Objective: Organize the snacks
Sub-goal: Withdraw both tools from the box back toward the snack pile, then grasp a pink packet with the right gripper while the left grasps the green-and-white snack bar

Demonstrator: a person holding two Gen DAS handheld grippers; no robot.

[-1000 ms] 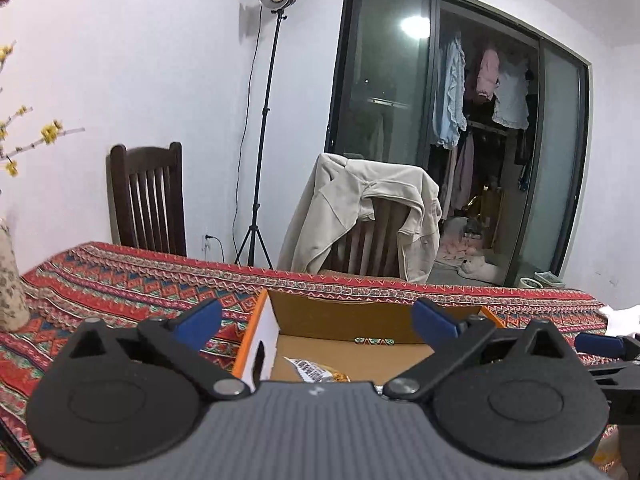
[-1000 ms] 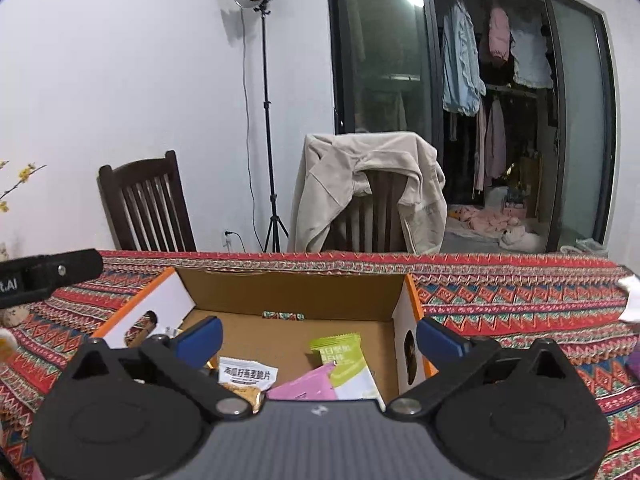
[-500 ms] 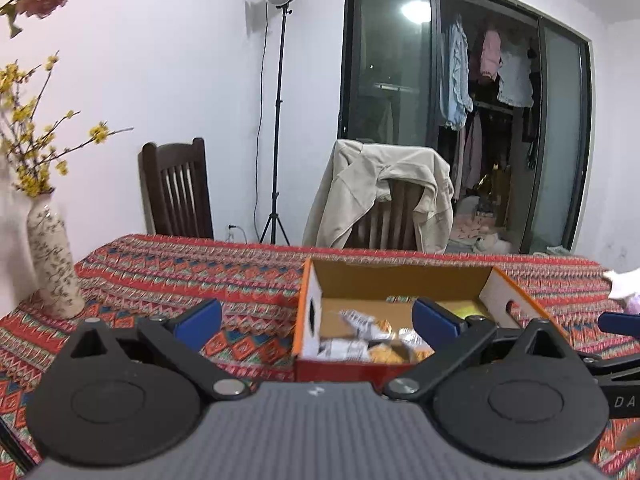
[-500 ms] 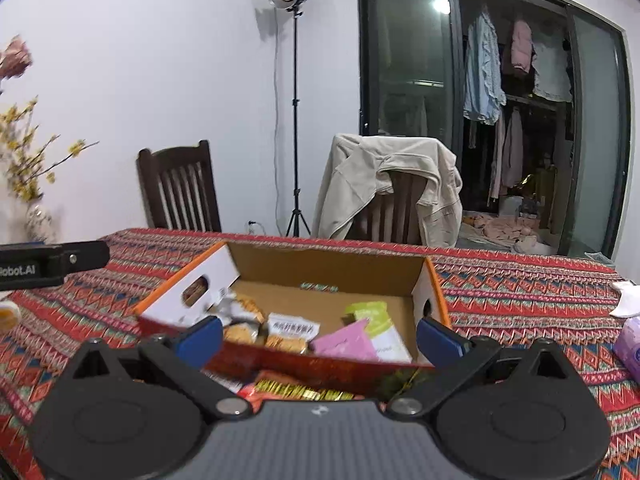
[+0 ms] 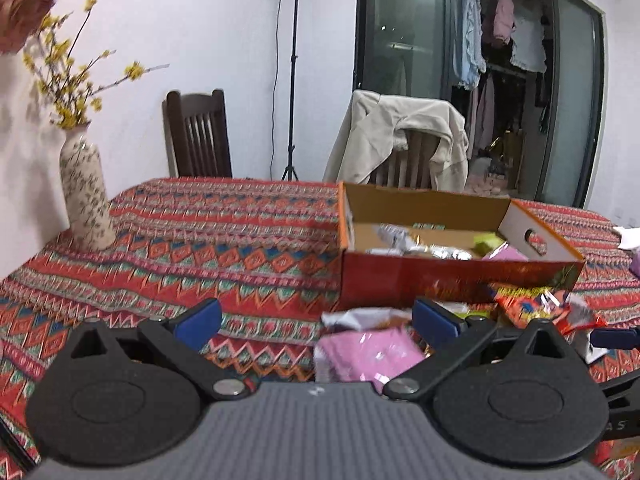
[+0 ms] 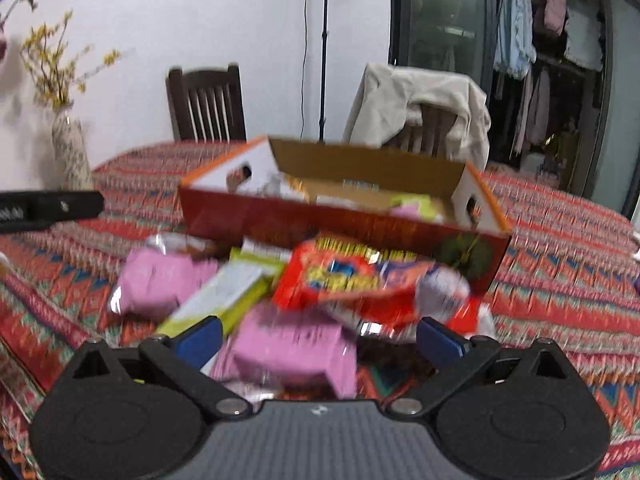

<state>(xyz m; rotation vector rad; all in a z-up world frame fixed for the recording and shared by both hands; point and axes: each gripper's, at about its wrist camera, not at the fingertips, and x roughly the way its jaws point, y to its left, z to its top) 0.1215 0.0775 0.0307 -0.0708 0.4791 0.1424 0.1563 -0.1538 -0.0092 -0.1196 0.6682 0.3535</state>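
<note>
Tablecloth (image 6: 560, 264): red packet (image 6: 360, 276) clear only right view

Very little writing can be read here. In the left wrist view, the pale letters "A S" show on a black hand-held gripper (image 5: 618, 426) at the right edge. In the right wrist view, a black hand-held gripper (image 6: 48, 210) at the left edge has pale marks, too blurred to read. The red snack packet (image 6: 352, 280) has yellow and blue print, smeared and unreadable. The red box (image 6: 344, 224) front carries blurred print too.
</note>
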